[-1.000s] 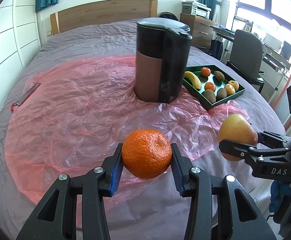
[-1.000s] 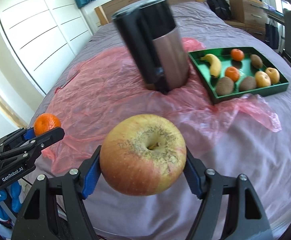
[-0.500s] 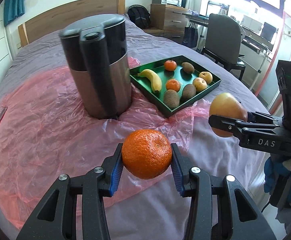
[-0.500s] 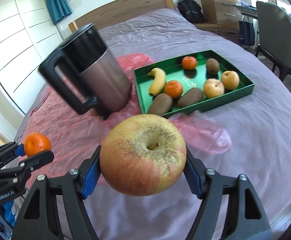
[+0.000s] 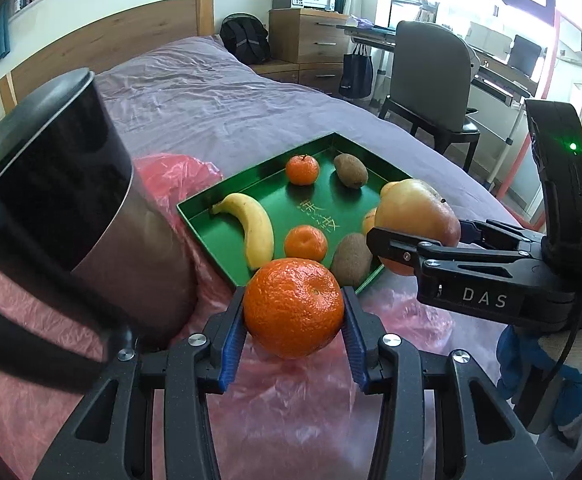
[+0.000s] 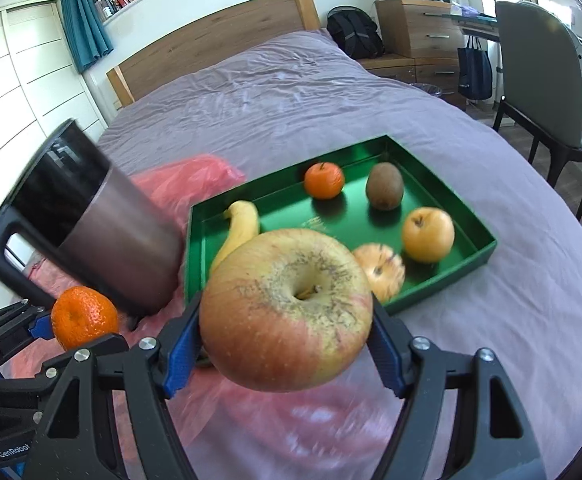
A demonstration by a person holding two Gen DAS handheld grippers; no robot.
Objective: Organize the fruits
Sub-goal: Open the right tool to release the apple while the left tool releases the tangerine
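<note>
My left gripper [image 5: 293, 312] is shut on an orange mandarin [image 5: 293, 307], held above the pink plastic sheet just short of the green tray [image 5: 259, 170]. A large yellow-red apple [image 6: 287, 314] is clamped in my right gripper [image 6: 287, 344], which hovers over the tray's near edge [image 6: 443, 280]. In the left wrist view that apple [image 5: 415, 216] and right gripper [image 5: 423, 240] show at the right. The held mandarin [image 6: 84, 316] appears at the lower left of the right wrist view. The tray holds a banana [image 5: 257, 228], mandarins, kiwis and apples.
A tall black and steel kettle [image 5: 75, 208] stands on the pink sheet [image 5: 163, 176] left of the tray, close to my left gripper. All lies on a purple bed [image 6: 291, 96]. A chair [image 5: 431, 76], desk and drawers stand beyond the bed's right side.
Both grippers have swung right across the bed toward the green tray, carrying the mandarin and the apple. The kettle has slid from centre to the left of both views.
</note>
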